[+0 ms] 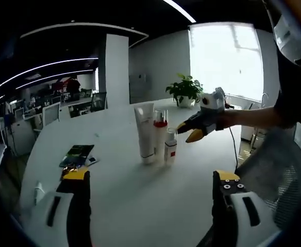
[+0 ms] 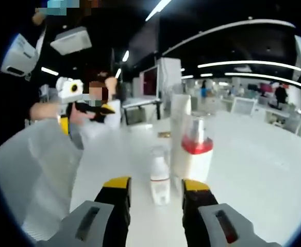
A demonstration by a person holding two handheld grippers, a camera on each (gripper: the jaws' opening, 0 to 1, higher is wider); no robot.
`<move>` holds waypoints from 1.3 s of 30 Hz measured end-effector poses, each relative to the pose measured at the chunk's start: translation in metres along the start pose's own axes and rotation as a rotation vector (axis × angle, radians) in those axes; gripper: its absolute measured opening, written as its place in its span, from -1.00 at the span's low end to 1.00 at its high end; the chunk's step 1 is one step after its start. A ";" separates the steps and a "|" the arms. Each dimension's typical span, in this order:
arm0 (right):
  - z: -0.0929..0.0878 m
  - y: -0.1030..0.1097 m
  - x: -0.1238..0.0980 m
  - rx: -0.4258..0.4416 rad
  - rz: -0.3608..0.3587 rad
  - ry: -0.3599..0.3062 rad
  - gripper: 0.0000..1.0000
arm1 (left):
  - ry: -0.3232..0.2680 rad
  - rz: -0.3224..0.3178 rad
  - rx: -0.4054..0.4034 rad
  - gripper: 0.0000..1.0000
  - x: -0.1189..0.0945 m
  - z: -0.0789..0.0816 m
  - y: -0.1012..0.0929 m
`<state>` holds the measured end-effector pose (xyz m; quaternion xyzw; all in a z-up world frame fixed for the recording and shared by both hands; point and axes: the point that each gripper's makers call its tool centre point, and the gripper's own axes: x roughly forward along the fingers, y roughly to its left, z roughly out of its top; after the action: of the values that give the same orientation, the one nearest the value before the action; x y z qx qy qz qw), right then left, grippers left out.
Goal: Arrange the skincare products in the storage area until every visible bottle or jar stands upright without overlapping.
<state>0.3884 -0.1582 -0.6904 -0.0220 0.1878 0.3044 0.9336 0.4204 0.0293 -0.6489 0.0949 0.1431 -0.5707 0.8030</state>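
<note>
Small upright bottle (image 2: 160, 181) stands straight ahead of the right gripper (image 2: 154, 186), its wide-open, empty jaws nearer than the left gripper's (image 1: 151, 177)

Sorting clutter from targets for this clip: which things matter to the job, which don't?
Job:
white tube
red-capped bottle
small white bottle
right hand-held gripper, open
left hand-held gripper, open

Lying about:
potted plant
dark packet
mesh chair

An open-plan office: rows of desks (image 1: 34, 116) with chairs (image 1: 98, 100), strip ceiling lights (image 2: 248, 65), a white pillar (image 1: 117, 69), a potted plant (image 1: 185, 91) on the worktop (image 1: 140, 195).
</note>
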 end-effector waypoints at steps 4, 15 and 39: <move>0.002 0.013 -0.007 0.134 -0.050 0.028 -0.14 | 0.013 0.009 -0.008 0.86 0.000 -0.004 0.002; 0.024 0.044 -0.016 0.220 -0.158 0.001 0.26 | 0.051 0.039 -0.089 0.85 0.001 -0.023 0.011; 0.010 0.096 -0.014 0.283 -0.386 0.085 0.98 | 0.133 0.098 -0.249 0.89 0.000 -0.051 0.019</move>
<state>0.3258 -0.0866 -0.6692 0.0608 0.2598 0.0897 0.9596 0.4327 0.0514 -0.6974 0.0391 0.2608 -0.5011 0.8242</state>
